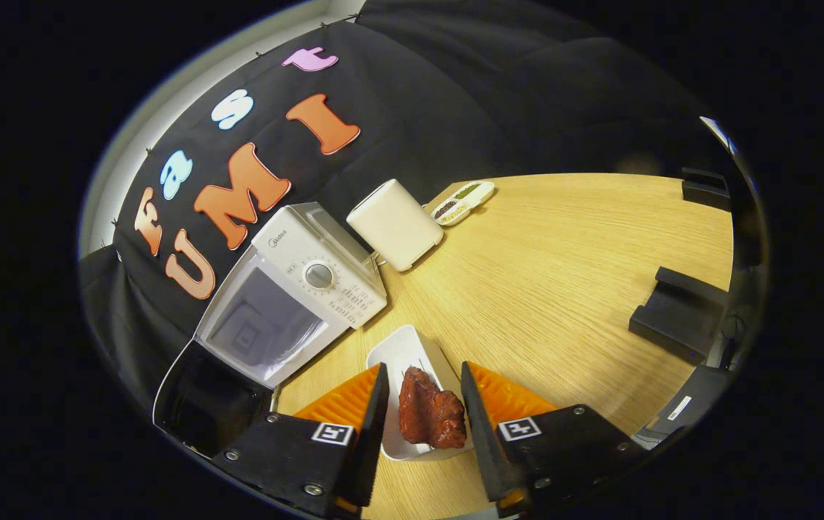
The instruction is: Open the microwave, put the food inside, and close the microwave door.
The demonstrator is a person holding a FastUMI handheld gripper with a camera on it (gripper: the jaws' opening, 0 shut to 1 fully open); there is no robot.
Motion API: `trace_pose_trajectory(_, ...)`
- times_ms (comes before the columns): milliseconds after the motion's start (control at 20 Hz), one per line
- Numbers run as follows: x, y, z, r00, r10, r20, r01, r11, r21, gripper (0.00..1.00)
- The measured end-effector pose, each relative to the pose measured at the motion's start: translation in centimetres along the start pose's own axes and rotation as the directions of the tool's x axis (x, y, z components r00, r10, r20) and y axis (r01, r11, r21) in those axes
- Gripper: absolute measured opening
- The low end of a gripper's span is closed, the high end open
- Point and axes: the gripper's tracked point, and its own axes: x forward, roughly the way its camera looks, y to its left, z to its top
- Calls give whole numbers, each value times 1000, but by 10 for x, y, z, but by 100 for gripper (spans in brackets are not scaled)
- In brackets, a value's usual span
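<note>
The jaws stand apart, the gripper (422, 393) straddling a white tray (406, 354) at the bottom centre of the frame, and neither finger clearly presses on it. A reddish-brown piece of meat (430, 417) lies in the near end of the tray, between the two fingers. The tray rests on a light wooden table (563, 274). Just beyond the tray, left of centre, stands a white microwave (296, 296) with its door (202, 401) swung open and hanging down toward the lower left; the bare cavity faces the gripper. Behind the microwave, near the middle of the frame, is a cream container (395, 224), and farther back a small divided dish (463, 201). A black block (679, 314) sits on the table at the right.
</note>
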Motion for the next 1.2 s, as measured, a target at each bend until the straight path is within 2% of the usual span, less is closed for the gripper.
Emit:
trace_pose_trajectory(150,-3,-3,3,1000,-29,-1,29,999,31,25)
trace_pose_trajectory(350,-5,3,11,999,-47,14,47,999,7,15)
trace_pose_trajectory(800,-41,82,50,994,-22,109,21,1000,8,13)
trace_pose_trajectory(1000,-48,140,50,991,22,129,-29,999,45,13)
trace_pose_trajectory(1200,-29,197,42,990,81,116,-86,995,41,13)
